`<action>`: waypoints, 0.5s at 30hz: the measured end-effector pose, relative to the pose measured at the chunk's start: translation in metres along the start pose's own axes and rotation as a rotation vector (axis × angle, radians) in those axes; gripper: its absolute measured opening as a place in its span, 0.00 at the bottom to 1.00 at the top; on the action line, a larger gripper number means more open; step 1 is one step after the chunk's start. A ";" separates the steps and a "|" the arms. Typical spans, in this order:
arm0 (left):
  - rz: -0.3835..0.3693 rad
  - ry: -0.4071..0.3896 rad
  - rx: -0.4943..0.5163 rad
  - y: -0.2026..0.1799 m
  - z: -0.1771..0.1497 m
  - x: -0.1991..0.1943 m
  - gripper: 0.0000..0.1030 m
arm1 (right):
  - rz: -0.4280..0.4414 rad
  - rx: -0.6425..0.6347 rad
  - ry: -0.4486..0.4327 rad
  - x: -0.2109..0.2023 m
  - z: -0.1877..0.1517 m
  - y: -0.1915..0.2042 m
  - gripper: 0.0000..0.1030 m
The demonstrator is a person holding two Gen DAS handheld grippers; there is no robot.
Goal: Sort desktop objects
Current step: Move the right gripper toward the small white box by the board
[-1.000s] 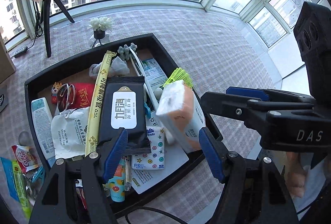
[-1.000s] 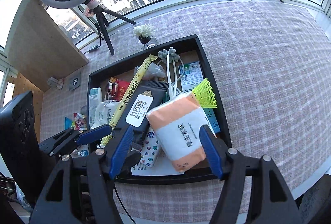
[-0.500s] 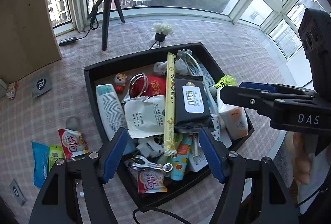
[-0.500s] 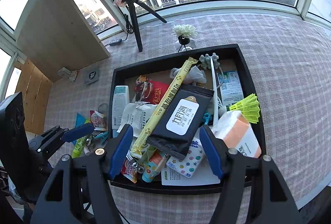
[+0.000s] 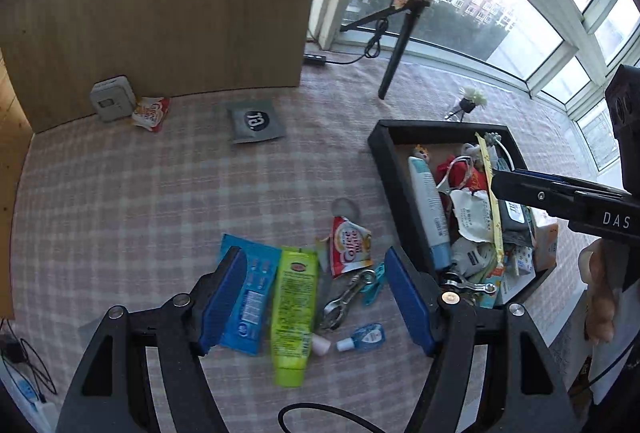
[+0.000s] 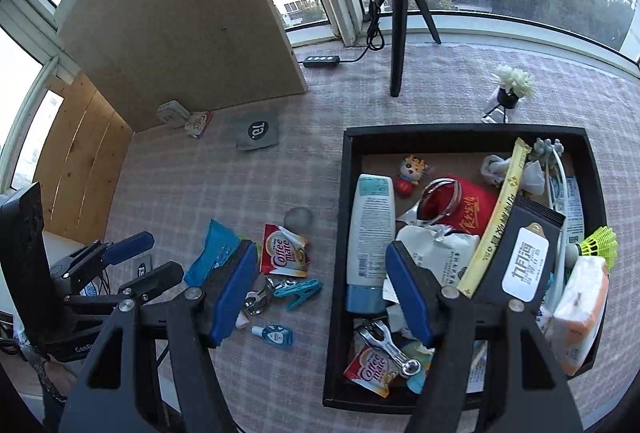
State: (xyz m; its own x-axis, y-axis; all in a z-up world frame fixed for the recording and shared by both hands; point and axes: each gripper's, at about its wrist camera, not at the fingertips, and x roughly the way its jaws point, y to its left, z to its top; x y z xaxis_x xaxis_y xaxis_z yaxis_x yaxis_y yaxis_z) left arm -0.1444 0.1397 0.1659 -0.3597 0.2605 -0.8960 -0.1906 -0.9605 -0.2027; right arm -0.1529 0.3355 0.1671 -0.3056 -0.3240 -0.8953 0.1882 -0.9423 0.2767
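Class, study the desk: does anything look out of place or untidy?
Yes. The black tray is heaped haphazardly, while a green tube, blue packet, creamer sachet and teal clip lie scattered outside it on the tablecloth.

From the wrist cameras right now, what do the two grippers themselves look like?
Both match: black angular frames with silver screws and blue ribbed pads on the fingers. The left gripper has a black cable looping below it. The right gripper looks the same; seen from the left camera, its body bears white "DAS" lettering and a boxy black camera block.
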 end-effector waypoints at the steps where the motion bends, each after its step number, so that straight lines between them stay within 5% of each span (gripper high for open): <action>1: 0.013 -0.005 -0.016 0.016 0.002 -0.003 0.67 | -0.001 -0.011 0.004 0.006 0.005 0.010 0.64; 15: 0.081 0.045 -0.200 0.170 0.085 0.036 0.67 | -0.043 -0.066 0.126 0.122 0.091 0.094 0.65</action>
State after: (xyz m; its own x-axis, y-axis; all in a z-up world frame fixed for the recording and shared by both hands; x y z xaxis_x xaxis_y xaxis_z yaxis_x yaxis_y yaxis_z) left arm -0.2671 -0.0063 0.1327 -0.3249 0.1817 -0.9281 0.0241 -0.9795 -0.2002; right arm -0.2576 0.1997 0.1156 -0.1963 -0.2663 -0.9437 0.2393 -0.9463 0.2172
